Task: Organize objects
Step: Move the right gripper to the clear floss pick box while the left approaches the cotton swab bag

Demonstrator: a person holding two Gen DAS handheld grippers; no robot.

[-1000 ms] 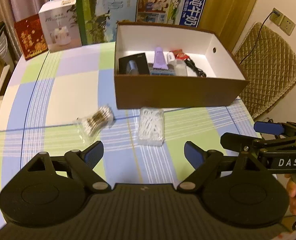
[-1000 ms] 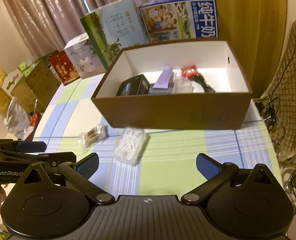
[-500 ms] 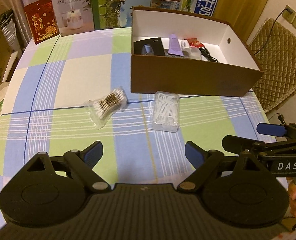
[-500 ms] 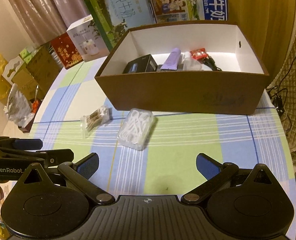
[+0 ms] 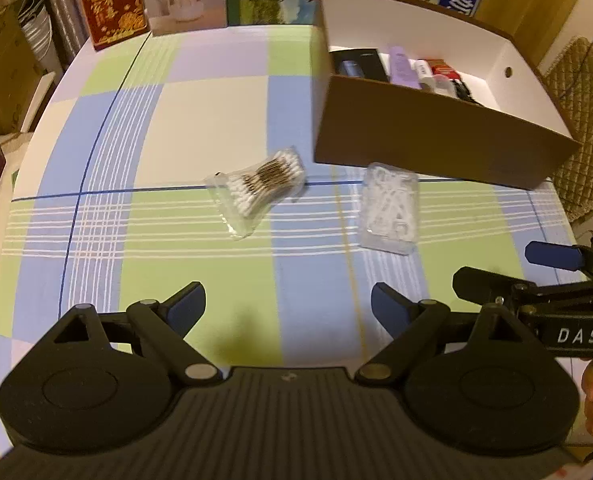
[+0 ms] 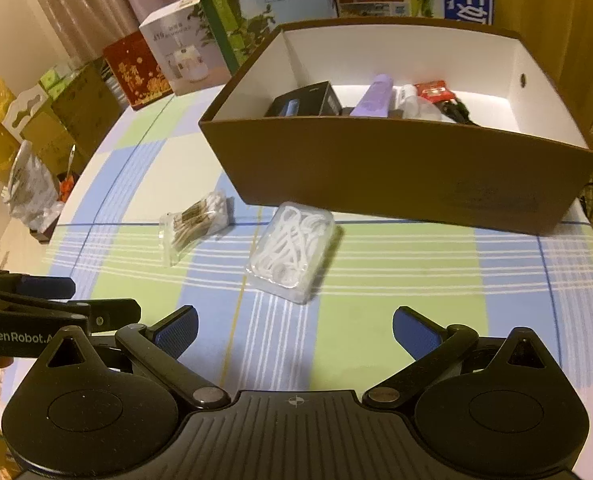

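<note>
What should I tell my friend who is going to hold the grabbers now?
Left gripper: open, holds nothing, above the table's near edge.
Right gripper: open, holds nothing, also near the front edge.
On the checked tablecloth, outside the brown box: the bag of cotton swabs and the clear case of floss picks, both lying just in front of the box.
Already in the box: a black carton, a purple tube, a small white bottle, a red packet and a black cable.
Probably left to do: pick up the swabs and the floss picks and put them in the box.
</note>
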